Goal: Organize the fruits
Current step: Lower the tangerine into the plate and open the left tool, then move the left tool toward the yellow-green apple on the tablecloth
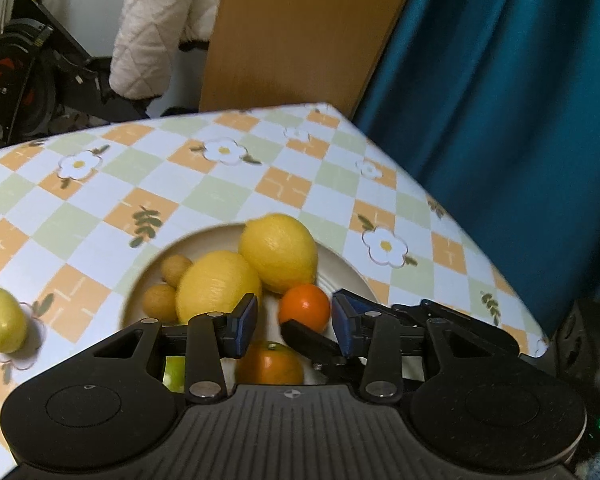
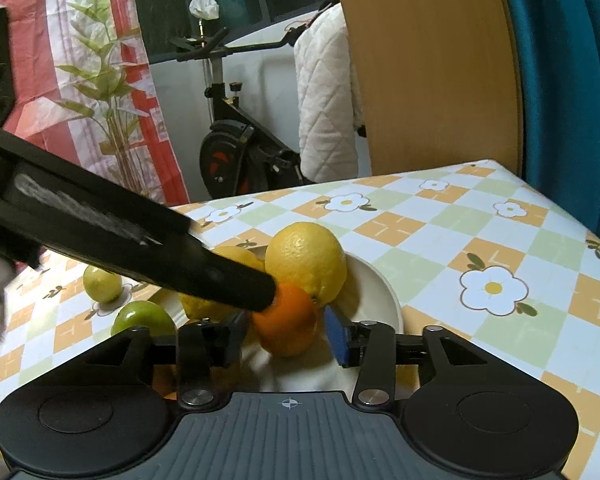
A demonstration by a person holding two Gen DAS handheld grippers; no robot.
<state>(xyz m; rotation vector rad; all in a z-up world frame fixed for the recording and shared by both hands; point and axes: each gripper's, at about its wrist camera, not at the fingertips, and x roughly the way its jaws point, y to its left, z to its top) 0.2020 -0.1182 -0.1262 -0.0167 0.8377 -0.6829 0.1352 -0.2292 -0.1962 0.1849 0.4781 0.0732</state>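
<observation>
A cream plate (image 1: 340, 268) (image 2: 380, 284) on the checked tablecloth holds two lemons (image 1: 278, 252) (image 2: 306, 258), two small brown fruits (image 1: 160, 300) and oranges. My right gripper (image 2: 286, 338) is open, with a small orange (image 2: 288, 320) (image 1: 304, 306) between its pads and a thin gap on each side. My left gripper (image 1: 294, 326) is open just short of that orange, with nothing pressed between its blue pads. One of its fingers (image 2: 236, 276) touches the orange's top. A second orange (image 1: 270, 362) lies under it. One green fruit (image 1: 0, 320) (image 2: 102, 278) lies on the cloth and another (image 2: 142, 320) by the plate.
The table's far edge (image 1: 220, 114) and right edge (image 1: 480, 240) are close. Behind them stand a wooden panel (image 1: 300, 32), a teal curtain (image 1: 500, 100), an exercise bike (image 2: 236, 148) draped with a white quilted garment (image 2: 328, 92), and a leafy plant (image 2: 100, 80).
</observation>
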